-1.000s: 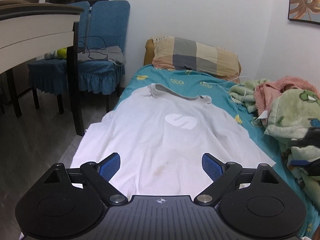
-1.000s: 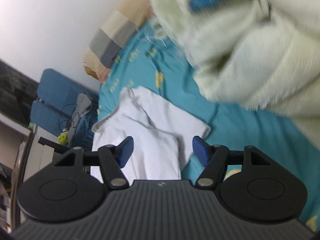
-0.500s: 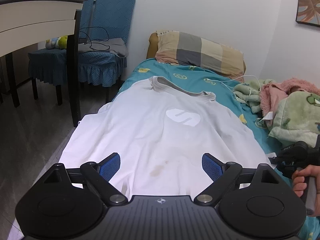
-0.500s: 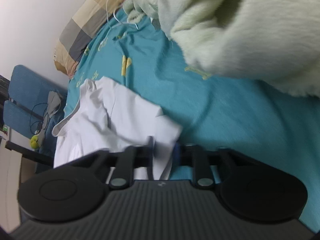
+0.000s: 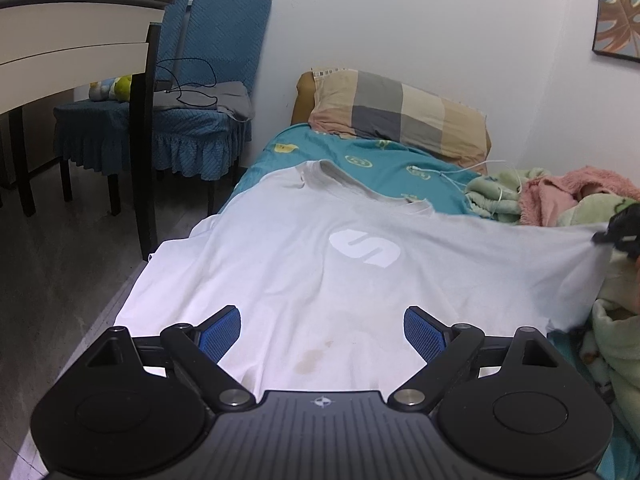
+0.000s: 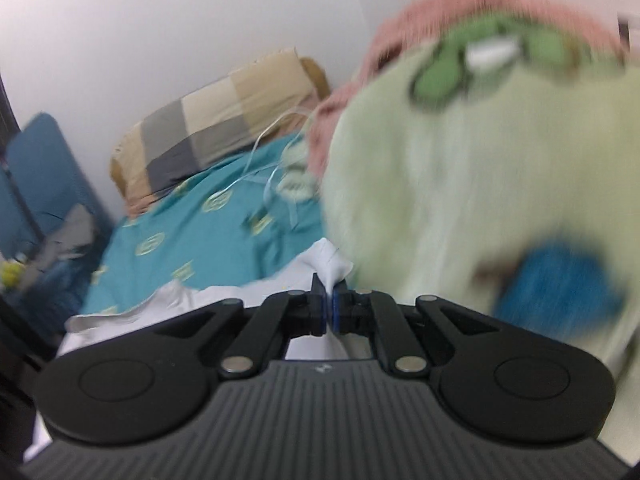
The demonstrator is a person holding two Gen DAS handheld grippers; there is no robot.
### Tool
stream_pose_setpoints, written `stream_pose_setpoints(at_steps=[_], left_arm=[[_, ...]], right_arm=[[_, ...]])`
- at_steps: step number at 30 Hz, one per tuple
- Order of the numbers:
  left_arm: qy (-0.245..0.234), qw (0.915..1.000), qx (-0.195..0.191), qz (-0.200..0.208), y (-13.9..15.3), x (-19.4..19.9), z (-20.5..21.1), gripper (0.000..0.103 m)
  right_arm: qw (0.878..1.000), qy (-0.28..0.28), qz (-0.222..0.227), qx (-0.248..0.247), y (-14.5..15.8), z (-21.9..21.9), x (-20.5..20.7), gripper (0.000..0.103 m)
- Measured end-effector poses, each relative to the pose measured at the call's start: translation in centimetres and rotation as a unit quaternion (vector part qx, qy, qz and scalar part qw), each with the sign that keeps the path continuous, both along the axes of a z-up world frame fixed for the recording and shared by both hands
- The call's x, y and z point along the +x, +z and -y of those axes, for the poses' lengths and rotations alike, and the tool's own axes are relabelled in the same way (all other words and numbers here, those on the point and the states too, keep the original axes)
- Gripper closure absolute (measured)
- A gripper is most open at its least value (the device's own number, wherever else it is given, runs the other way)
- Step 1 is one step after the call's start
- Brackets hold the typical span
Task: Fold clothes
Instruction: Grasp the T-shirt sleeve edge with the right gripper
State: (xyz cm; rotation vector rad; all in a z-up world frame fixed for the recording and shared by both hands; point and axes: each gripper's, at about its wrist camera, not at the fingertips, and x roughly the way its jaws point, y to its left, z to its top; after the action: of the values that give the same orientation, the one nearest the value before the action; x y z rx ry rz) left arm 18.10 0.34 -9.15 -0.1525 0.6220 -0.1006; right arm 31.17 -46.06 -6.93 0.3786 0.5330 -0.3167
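The left gripper [image 5: 322, 330] hovers with its blue pads spread wide, empty, over the hem of the white T-shirt [image 5: 320, 280] lying front-up on the teal-sheeted bed [image 5: 384, 160]. The right gripper [image 6: 329, 312] pinches the shirt's sleeve, lifting it taut beside the green blanket [image 6: 460, 180]. Beyond lies a checked pillow [image 5: 400, 112].

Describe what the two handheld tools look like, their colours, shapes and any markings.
Both match. The left tool has a black ribbed body with a small compass-like emblem at its front edge, two round black discs at the sides, and black linkage arms with silver pivot pins. Its fingers carry blue textured pads. The right tool has the same black ribbed body, discs, silver pins and blue pads. No cables or sleeves show.
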Motion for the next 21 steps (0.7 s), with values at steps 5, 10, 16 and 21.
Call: stream_pose_setpoints(at_steps=[5, 10, 16, 21], left_arm=[[-0.003, 1.0, 0.007, 0.004, 0.2, 0.6, 0.4, 0.013], [-0.003, 1.0, 0.004, 0.007, 0.7, 0.5, -0.5, 0.013], [0.011, 0.9999, -0.002, 0.013, 1.3, 0.2, -2.4, 0.013], [0.043, 0.9989, -0.014, 0.012, 1.1, 0.7, -5.2, 0.013]], right_arm=[[0.998, 0.024, -0.033, -0.048, 1.5, 0.1, 2.0, 0.097], [0.997, 0.058, -0.045, -0.03, 3.2, -4.1, 2.9, 0.097], [0.991, 0.116, -0.064, 0.018, 5.2, -14.5, 4.3, 0.097], [0.982, 0.168, -0.079, 0.027, 3.2, -24.0, 6.8, 0.097]])
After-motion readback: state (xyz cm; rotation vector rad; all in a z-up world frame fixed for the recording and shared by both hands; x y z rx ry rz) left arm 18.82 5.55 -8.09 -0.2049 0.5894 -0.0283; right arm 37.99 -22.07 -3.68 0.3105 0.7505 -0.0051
